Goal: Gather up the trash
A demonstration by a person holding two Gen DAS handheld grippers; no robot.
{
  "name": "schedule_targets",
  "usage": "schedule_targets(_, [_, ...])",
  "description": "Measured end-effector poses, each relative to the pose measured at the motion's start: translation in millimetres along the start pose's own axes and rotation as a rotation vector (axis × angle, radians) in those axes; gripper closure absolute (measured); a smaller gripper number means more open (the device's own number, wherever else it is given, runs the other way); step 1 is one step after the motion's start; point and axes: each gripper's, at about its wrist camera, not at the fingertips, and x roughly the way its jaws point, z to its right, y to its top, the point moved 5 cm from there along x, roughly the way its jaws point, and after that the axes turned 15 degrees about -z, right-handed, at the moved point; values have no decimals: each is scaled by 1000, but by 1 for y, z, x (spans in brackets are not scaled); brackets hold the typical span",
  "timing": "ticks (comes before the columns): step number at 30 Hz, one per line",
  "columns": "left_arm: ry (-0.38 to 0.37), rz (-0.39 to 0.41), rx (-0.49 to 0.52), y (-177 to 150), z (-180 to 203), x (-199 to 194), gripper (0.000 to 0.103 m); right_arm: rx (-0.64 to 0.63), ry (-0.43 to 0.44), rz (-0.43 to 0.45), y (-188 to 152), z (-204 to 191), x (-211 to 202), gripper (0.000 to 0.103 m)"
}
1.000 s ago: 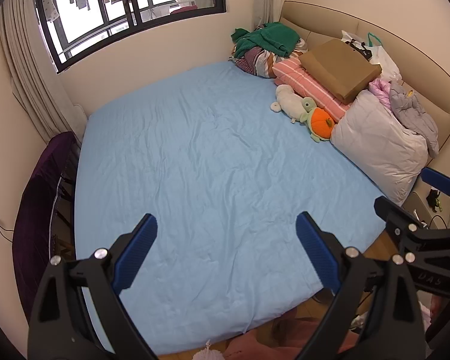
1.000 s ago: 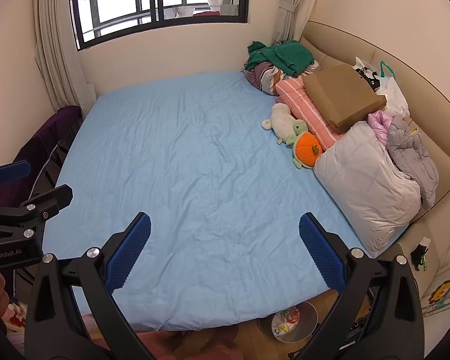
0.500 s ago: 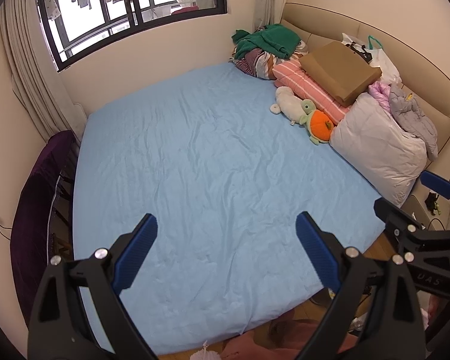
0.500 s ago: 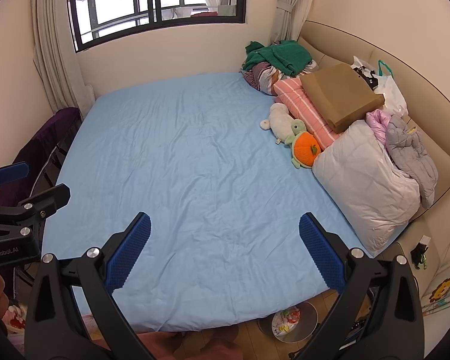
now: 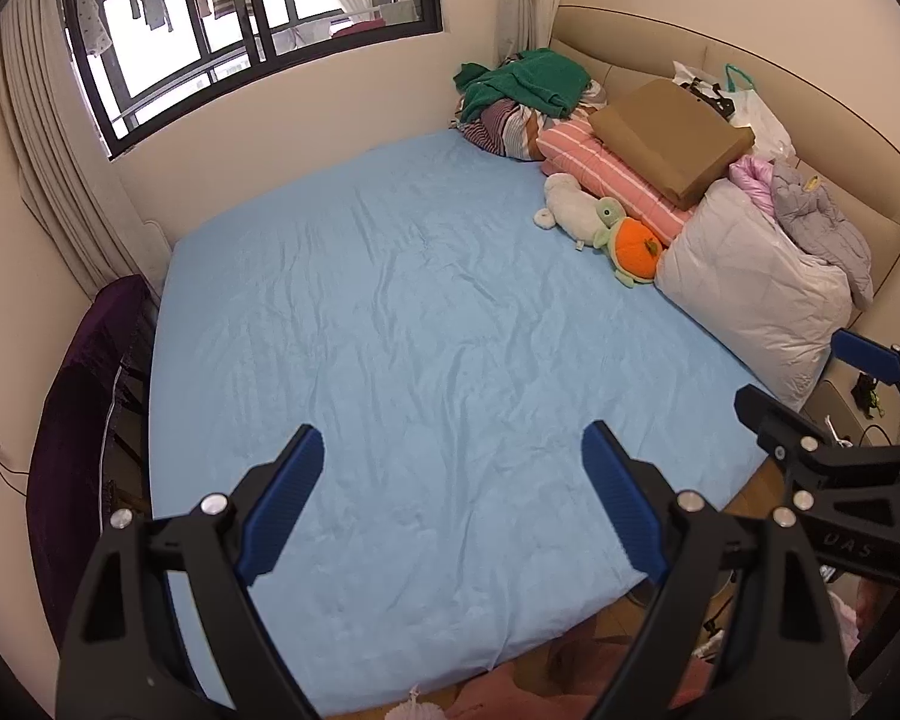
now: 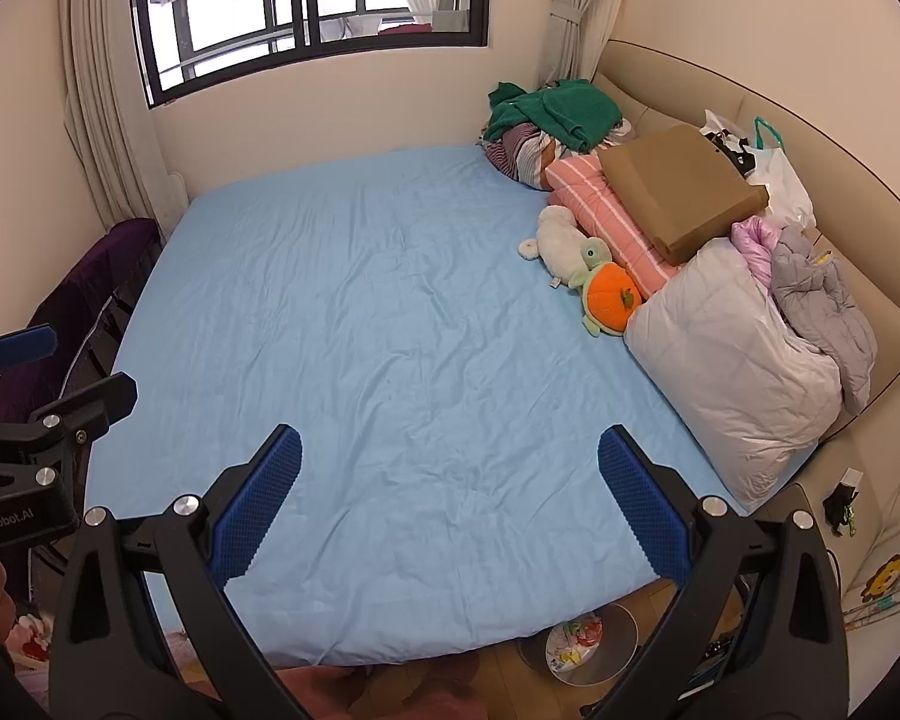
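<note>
Overhead, both views look down on the same wide bed (image 5: 426,324), and between the earlier frames and now the views drift only slightly, so nothing on it has shifted.

At far left a purple cloth (image 5: 84,414) hangs over a rack beside the mattress. Next comes the left tongs (image 5: 450,498), released, their blue pads wide apart with nothing between them, hovering above the sheet's near edge. The blue sheet is bare across its whole middle; no trash shows on it. Further right, the right tongs (image 6: 450,495) are equally released and carry nothing. Below them, on the floor by the foot of the bed, stands a small round bin (image 6: 582,639) with colourful wrappers already inside: that is the only trash either view shows. Rightmost, against the headboard, lie a plush turtle (image 6: 606,294), a grey pillow (image 6: 732,372), a brown box (image 6: 684,186) and a white plastic bag (image 6: 780,180).

Such small change suggests a surveying pause. A cleared sheet with a filled bin fits a finished sweep, or a search for scraps elsewhere; these pictures cannot settle which.
</note>
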Motion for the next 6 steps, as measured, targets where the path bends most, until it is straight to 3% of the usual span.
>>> schedule_targets(6, [-16,-14,4,-1,3,2,15,9,-2,-2,1,0,3,7])
